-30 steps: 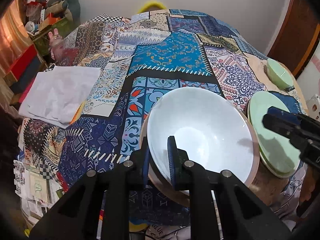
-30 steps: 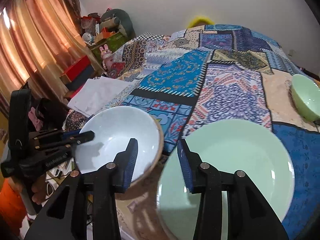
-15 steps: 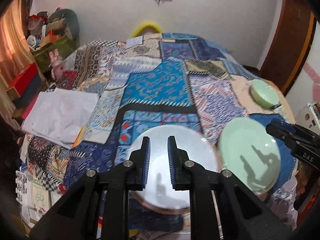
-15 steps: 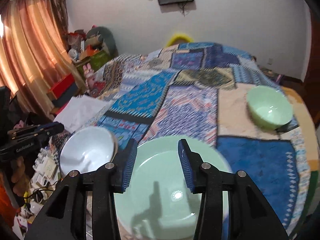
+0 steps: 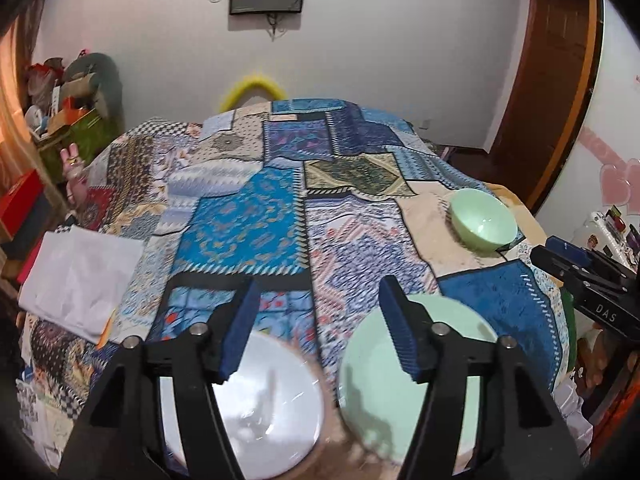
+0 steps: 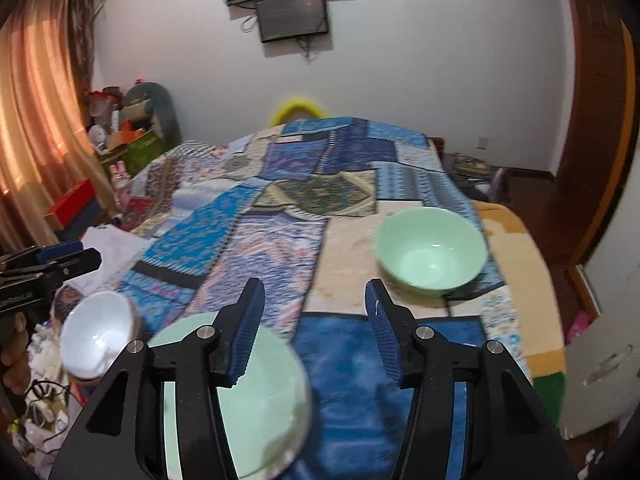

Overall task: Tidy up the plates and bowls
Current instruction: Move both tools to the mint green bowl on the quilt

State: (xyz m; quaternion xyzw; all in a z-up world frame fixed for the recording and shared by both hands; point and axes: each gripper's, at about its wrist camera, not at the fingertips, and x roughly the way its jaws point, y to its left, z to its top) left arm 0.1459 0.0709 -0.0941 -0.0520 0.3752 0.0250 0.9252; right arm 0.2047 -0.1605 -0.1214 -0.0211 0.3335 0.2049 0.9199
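Note:
A white bowl (image 5: 272, 408) sits on a brown plate at the near edge of the patchwork-covered table (image 5: 256, 224); it also shows in the right wrist view (image 6: 96, 336). A green plate (image 5: 384, 392) lies to its right, and shows in the right wrist view (image 6: 256, 400). A green bowl (image 5: 482, 222) stands further back on the right, seen closer in the right wrist view (image 6: 432, 252). My left gripper (image 5: 320, 328) is open and empty, raised above the white bowl and the green plate. My right gripper (image 6: 314, 328) is open and empty, above the green plate.
A folded white cloth (image 5: 80, 276) lies at the table's left edge. Boxes and toys (image 5: 68, 120) are piled at the far left by a curtain. A wooden door (image 5: 556, 80) stands at the right. A screen (image 6: 292, 16) hangs on the back wall.
My left gripper let go of the white bowl's rim, opened wide and pulled up and back. My right gripper also rose and opened wider. The white bowl stays on the brown plate.

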